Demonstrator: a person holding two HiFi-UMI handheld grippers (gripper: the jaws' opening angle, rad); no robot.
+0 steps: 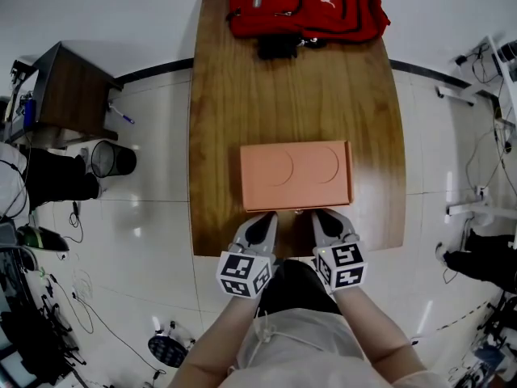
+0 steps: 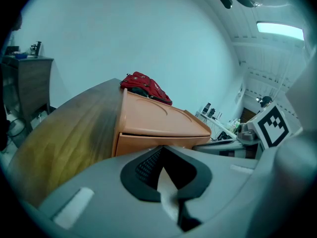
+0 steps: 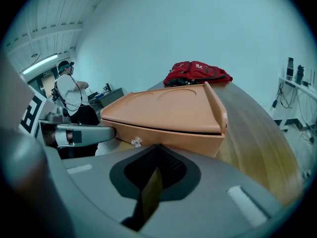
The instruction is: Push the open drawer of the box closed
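An orange box (image 1: 296,175) sits mid-table on the wooden table (image 1: 218,103), with its drawer front (image 1: 296,210) facing me. The drawer front (image 2: 148,144) sits almost flush under the top, with only a thin dark gap showing. A small clear knob (image 3: 135,142) marks its middle. My left gripper (image 1: 262,221) and right gripper (image 1: 325,219) are side by side at the near table edge, tips just short of the drawer front, either side of the knob. Both are shut with nothing held. In the gripper views, the left gripper (image 2: 163,151) and right gripper (image 3: 156,151) point at the drawer face.
A red backpack (image 1: 303,6) lies at the table's far end. A dark cabinet (image 1: 69,95) and a black bin (image 1: 113,158) stand on the floor to the left. Cables and stands (image 1: 477,208) are at the right. A person (image 3: 72,95) stands in the background.
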